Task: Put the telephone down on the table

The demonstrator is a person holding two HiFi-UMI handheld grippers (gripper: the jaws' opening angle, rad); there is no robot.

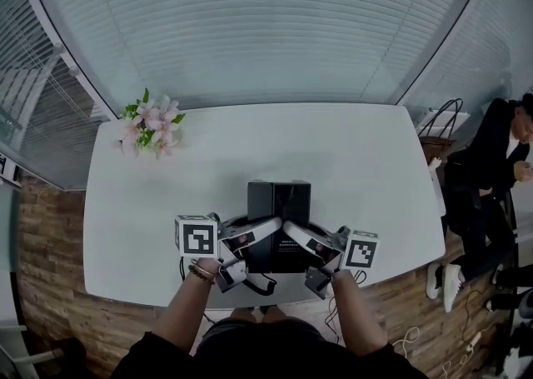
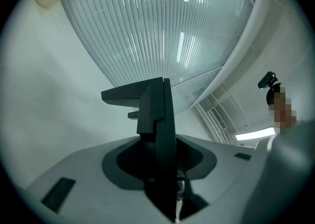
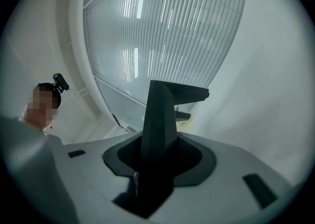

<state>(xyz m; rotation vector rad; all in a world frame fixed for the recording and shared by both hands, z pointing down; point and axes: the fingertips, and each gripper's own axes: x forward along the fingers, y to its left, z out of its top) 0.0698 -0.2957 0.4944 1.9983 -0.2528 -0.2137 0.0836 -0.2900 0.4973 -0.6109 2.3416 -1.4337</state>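
Telephone [image 1: 279, 211] clamped from both sides at lower centre, by the white table's [image 1: 358, 169] near edge.
Matte black, boxy and rectangular, its long axis runs up the frame toward the window blinds [image 1: 250, 27]. The left gripper [image 1: 258, 231] and right gripper [image 1: 301, 238] each pinch a thin dark edge of it between smooth pale-grey jaws. Whether it touches the tabletop is unclear.

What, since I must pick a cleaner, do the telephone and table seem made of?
Telephone: likely plastic, black and matte, with sharp moulded edges. Table: smooth white top with a soft sheen, perhaps laminate or painted board; the look leaves that open.
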